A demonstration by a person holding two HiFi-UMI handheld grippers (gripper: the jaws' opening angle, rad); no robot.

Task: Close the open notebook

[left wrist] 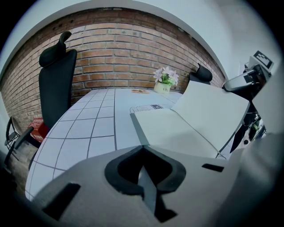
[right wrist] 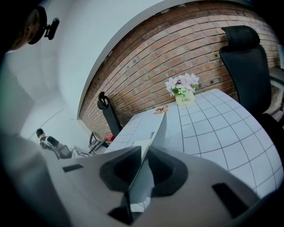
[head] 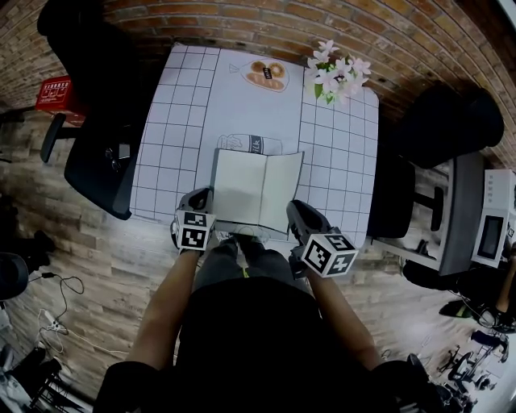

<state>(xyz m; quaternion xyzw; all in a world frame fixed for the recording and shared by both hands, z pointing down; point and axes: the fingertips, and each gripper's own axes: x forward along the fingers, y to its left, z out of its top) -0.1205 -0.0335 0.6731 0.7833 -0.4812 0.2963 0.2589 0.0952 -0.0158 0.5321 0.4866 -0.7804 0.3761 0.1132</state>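
Here, notebook (right wrist: 159, 128) in hand-held gripper (right wrist: 144, 149) (right)

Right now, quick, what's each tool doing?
Left tool: closed on the near left corner of the notebook.
Right tool: closed on the notebook's raised right half.

Notebook (head: 256, 192) — blank white pages; tablecloth (head: 173, 121) — white, black grid; wall (head: 242, 20) red brick.
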